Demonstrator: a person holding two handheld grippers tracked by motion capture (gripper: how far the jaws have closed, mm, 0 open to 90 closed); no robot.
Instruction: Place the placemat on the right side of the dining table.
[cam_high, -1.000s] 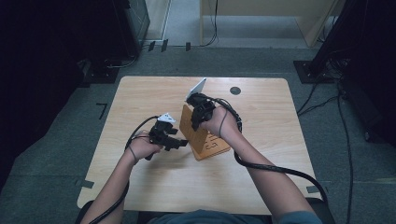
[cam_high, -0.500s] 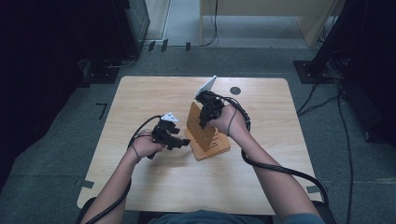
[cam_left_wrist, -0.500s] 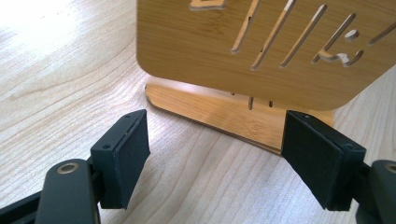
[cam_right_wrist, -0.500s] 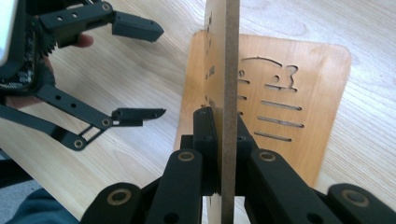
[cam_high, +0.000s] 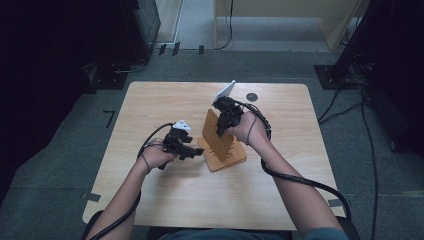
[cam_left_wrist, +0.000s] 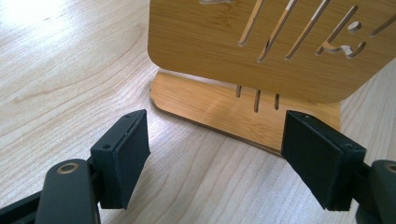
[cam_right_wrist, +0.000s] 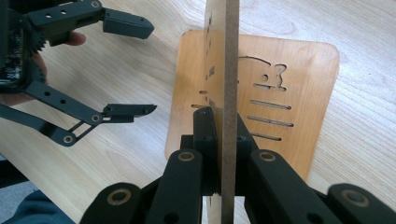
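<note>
Table (cam_high: 165, 107): pale wood; your forearms enter from its near edge.
Stand (cam_high: 218, 136): bamboo, mid-table; the slotted upright panel rises from the flat base (cam_right_wrist: 299, 93).
Right gripper (cam_high: 225, 120): your jaws are clamped on the panel's top edge, one pad on each face.
Left gripper (cam_high: 192, 151): your jaws are spread wide and empty, just beside the base's corner.

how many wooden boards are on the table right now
2. An upright slotted board stands on its edge, clamped by the right gripper. A flat base board lies on the table beneath it, before the open left gripper.
</note>
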